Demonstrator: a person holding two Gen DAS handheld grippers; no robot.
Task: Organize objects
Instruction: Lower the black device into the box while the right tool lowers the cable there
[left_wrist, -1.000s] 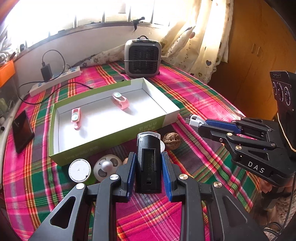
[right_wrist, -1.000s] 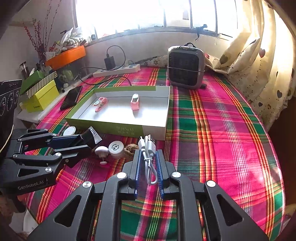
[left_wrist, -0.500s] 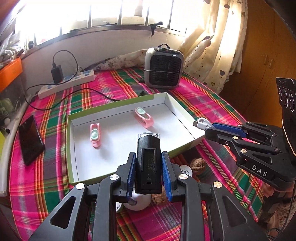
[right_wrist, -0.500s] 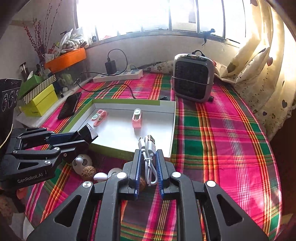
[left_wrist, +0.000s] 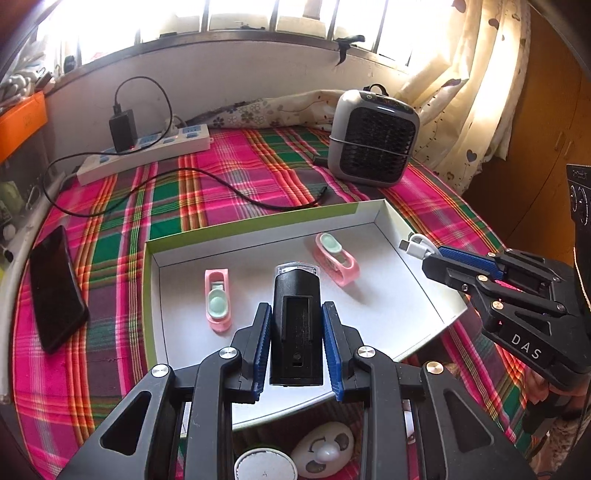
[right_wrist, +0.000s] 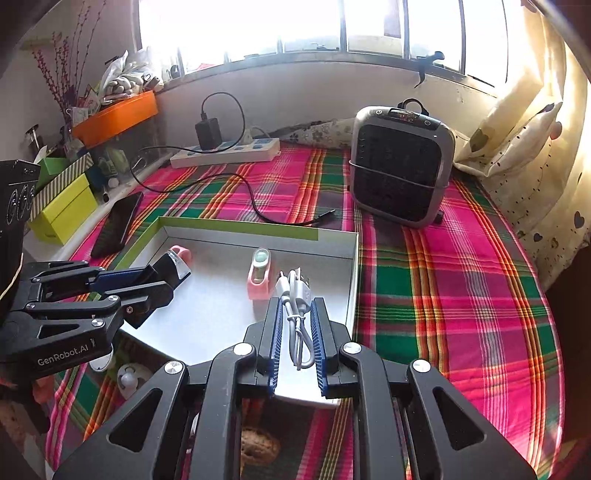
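Note:
My left gripper (left_wrist: 296, 317) is shut on a black bike light (left_wrist: 295, 325) and holds it above the white tray with green walls (left_wrist: 258, 226). My right gripper (right_wrist: 297, 314) is shut on a coiled white USB cable (right_wrist: 295, 306), held over the tray's right part (right_wrist: 352, 258). Two pink clips lie in the tray, one on the left (left_wrist: 218, 303) and one on the right (left_wrist: 337, 258). The right gripper also shows in the left wrist view (left_wrist: 428, 258), and the left gripper in the right wrist view (right_wrist: 173, 271).
A grey heater (left_wrist: 373, 138) stands behind the tray. A power strip (left_wrist: 144, 153) with a black cable lies at the back, a black phone (left_wrist: 55, 288) on the left. Small round white objects (left_wrist: 325, 454) and a walnut (right_wrist: 258, 448) lie before the tray.
Both grippers have moved forward from the table's front, over the small objects, to above the tray. Each still holds its object.

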